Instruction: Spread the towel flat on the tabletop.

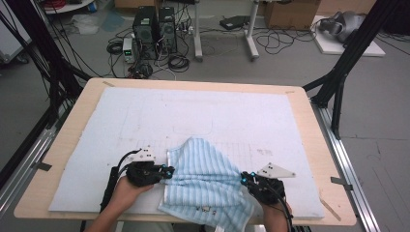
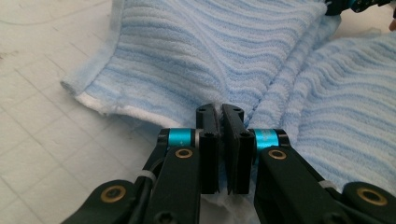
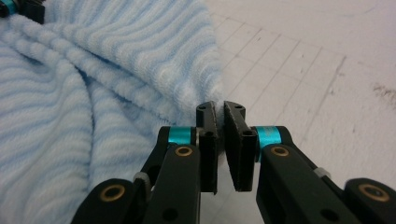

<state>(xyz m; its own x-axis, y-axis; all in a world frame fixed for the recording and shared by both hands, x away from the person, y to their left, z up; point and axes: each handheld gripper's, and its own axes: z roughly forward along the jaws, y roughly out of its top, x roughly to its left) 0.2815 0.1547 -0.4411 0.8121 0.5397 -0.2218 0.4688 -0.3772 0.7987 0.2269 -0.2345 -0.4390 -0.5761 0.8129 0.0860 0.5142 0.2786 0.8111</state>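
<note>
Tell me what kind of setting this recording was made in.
Probably a lab or workshop recording rig: a wooden table with a white gridded mat, computer towers and tangled cables on a grey floor, black frame struts.

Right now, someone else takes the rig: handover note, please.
Left tool: shut on the towel, pinching its left edge.
Right tool: shut on the towel's right edge.
Towel: blue striped, on the white mat at the near edge, bunched, one corner folded up toward the middle, bottom corner hanging off the table.
Done: both edges gripped.
Left: likely spread or fold it flat on the mat.
</note>
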